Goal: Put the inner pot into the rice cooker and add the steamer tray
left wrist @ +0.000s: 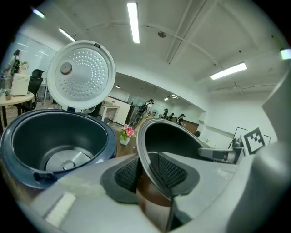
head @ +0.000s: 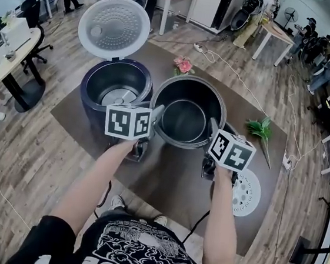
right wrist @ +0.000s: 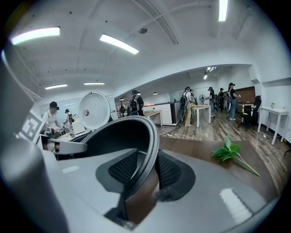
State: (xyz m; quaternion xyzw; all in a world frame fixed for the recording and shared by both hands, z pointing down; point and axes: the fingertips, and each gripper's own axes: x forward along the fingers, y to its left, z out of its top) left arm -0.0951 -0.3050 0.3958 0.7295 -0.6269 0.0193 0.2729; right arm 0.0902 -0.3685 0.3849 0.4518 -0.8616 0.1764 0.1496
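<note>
Narrowly parted, both jaws pinching inner pot rim

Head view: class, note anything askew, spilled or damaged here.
Nothing stands out. Left gripper and right gripper hold the inner pot upright by its rim beside the open rice cooker; the steamer tray lies flat.
</note>
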